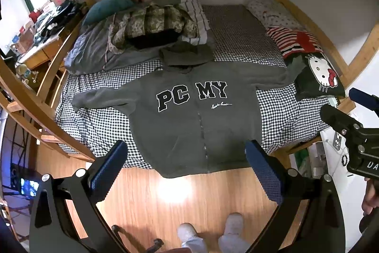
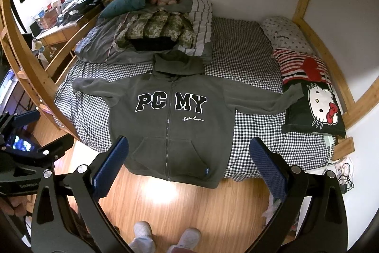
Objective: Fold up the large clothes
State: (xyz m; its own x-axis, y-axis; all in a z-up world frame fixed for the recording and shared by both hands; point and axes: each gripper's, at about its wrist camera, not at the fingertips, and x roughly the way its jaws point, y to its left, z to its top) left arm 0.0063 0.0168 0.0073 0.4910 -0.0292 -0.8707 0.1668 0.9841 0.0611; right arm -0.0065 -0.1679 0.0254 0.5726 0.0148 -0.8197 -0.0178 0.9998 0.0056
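Observation:
A large grey zip hoodie (image 1: 187, 125) with "PC MY" lettering lies flat, front up, on the checkered bed, sleeves spread to both sides, hood at the far end, hem hanging over the near edge. It also shows in the right wrist view (image 2: 170, 132). My left gripper (image 1: 187, 167) is open and empty, held above the wooden floor, short of the hem. My right gripper (image 2: 189, 165) is open and empty, also back from the hem. Each gripper shows at the edge of the other's view: the right one (image 1: 350, 132) and the left one (image 2: 26, 134).
A Hello Kitty pillow (image 1: 319, 77) lies by the right sleeve end. Folded bedding and a camouflage jacket (image 1: 151, 25) lie beyond the hood. The wooden bed frame (image 1: 30, 96) rises at left and right. The person's feet (image 1: 210, 231) stand on the floor (image 1: 170, 205).

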